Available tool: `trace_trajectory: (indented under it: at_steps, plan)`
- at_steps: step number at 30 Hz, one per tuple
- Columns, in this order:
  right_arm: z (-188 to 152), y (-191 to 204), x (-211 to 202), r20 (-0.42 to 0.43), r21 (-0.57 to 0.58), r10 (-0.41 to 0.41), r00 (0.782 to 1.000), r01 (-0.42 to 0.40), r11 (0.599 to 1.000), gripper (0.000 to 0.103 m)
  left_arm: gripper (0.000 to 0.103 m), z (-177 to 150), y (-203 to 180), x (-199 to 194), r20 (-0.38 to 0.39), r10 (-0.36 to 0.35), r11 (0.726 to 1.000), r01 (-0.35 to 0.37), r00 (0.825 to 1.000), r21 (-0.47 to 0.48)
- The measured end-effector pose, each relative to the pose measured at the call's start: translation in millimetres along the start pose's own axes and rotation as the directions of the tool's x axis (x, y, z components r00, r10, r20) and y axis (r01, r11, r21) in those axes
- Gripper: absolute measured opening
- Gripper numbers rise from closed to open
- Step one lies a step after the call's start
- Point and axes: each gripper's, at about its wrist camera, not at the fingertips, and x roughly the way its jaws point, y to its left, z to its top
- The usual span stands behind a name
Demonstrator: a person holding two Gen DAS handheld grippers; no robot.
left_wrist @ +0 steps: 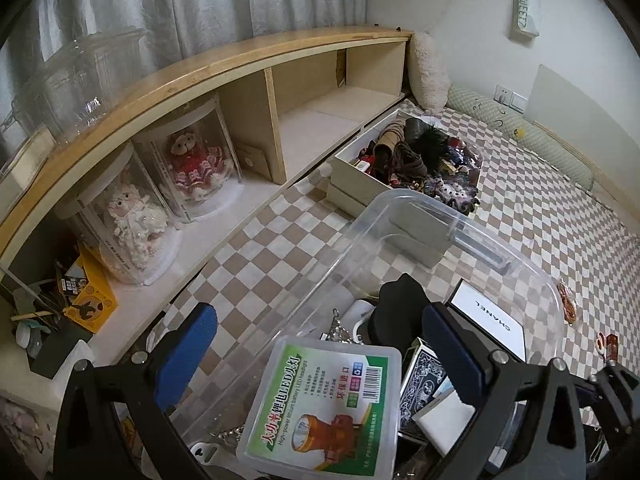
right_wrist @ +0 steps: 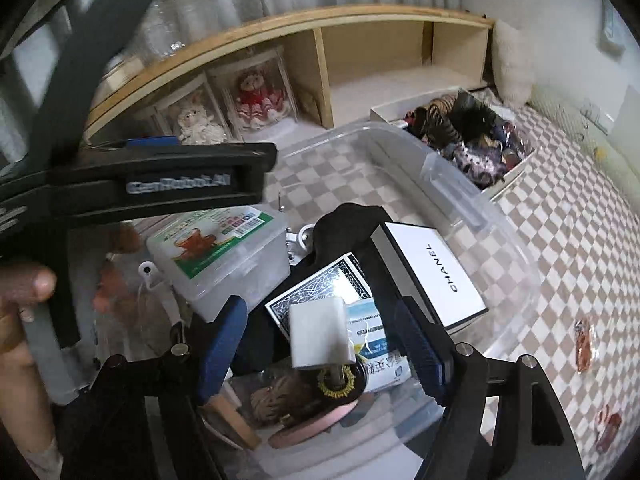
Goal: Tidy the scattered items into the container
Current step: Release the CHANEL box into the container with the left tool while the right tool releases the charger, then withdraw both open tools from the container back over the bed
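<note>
- A clear plastic container point(left_wrist: 472, 216) sits on a bed covered with a beige-and-white checked sheet point(left_wrist: 540, 208).
- Inside the container lie a translucent headlamp case point(left_wrist: 320, 408) with a green label, a white box point(right_wrist: 432, 272) printed with black letters, a blue-backed deck of cards point(right_wrist: 320, 292), a black cloth point(right_wrist: 344, 220) and several smaller trinkets.
- The left gripper point(left_wrist: 316, 348) hovers over the container with its blue-padded fingers spread wide; the headlamp case lies between them, apart from both pads.
- The right gripper point(right_wrist: 320, 344) is also spread wide above the container, over a small white block point(right_wrist: 320, 332) on a round gold-trimmed base; neither pad touches it.
- In the right wrist view, the left gripper's black body crosses the upper left, with a person's hand point(right_wrist: 24, 292) gripping its handle.
- Two small reddish items point(right_wrist: 584, 344) lie on the sheet just outside the container, to its right.
- Beyond the container stands an open white box point(left_wrist: 360, 160) piled with dark accessories.
- Along the far edge runs a low wooden shelf point(left_wrist: 280, 64) holding two dolls in clear cylinders point(left_wrist: 200, 168).
- Grey curtains point(left_wrist: 200, 0) hang behind the shelf.
</note>
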Motion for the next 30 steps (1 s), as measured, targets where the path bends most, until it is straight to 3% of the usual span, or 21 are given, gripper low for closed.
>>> trace_trajectory:
  at_steps: [4, 5, 8, 9, 30]
  plan:
    - [-3.4, -0.2, -10.1, 0.018, -0.008, -0.024, 1.000, 0.024, 1.000, 0.077, 0.103, 0.6, -4.5, -3.3, 0.008, -0.006, 1.000, 0.006, 1.000, -0.001]
    - [-4.2, -0.2, -12.6, 0.022, -0.010, -0.030, 0.999, 0.030, 0.999, 0.080, 0.103, 0.5, -6.1, -4.1, 0.011, -0.007, 1.000, 0.007, 1.000, 0.002]
    - [-7.5, -2.1, -16.5, 0.045, -0.018, -0.073, 0.996, 0.074, 0.997, 0.101, 0.103, -0.3, -11.2, -6.6, 0.021, -0.010, 1.000, 0.009, 1.000, 0.014]
    - [-8.5, -3.0, -17.1, 0.050, -0.019, -0.085, 0.995, 0.086, 0.996, 0.102, 0.103, -0.6, -13.0, -7.5, 0.025, -0.010, 1.000, 0.010, 1.000, 0.017]
    - [-38.0, -68.3, -55.4, 0.100, 0.216, -0.206, 0.974, 0.180, 0.960, 0.103, 0.103, -11.3, -63.5, -23.2, 0.029, -0.066, 0.993, 0.063, 0.997, 0.105]
